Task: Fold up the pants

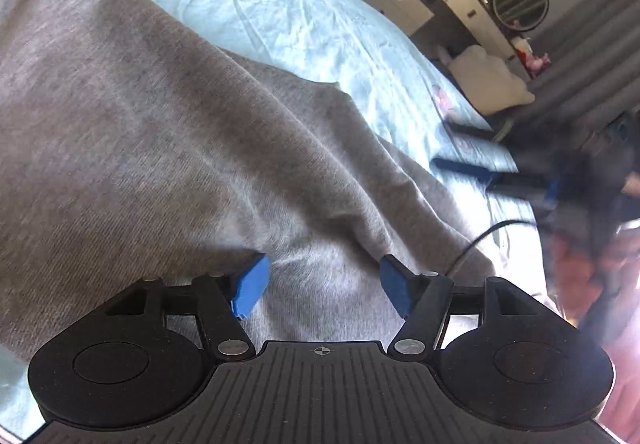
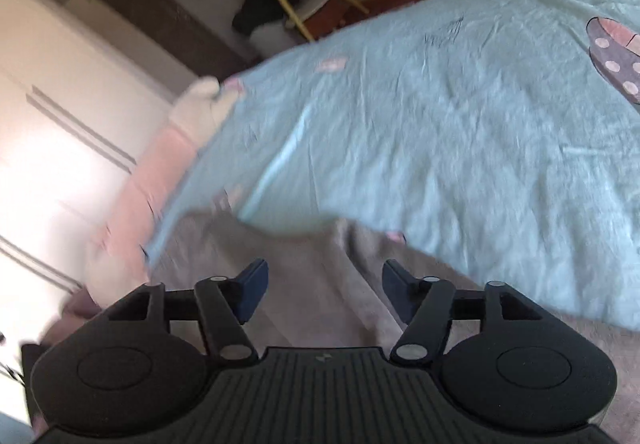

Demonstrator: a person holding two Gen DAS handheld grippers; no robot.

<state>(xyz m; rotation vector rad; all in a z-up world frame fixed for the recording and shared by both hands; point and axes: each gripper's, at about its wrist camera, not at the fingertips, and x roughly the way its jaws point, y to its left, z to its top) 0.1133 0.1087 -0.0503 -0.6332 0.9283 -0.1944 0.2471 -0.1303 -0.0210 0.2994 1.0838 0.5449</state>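
Left wrist view: left gripper (image 1: 322,286) over grey pants (image 1: 168,132), blue pads (image 1: 252,290) spread, pinching nothing; pants filling centre through 9 o'clock on light blue bedsheet (image 1: 288,4), right gripper (image 1: 480,152) blurred at 3 o'clock. Right wrist view: right gripper (image 2: 324,294) likewise spread and empty above pants (image 2: 320,280) at 6 o'clock, bedsheet (image 2: 460,124) toward 1 o'clock.

You see matt grey knit pants (image 1: 168,116) lying on a wrinkled pale-blue cotton bedsheet (image 1: 280,4); your left claw (image 1: 320,284) is ribbed matt black plastic.
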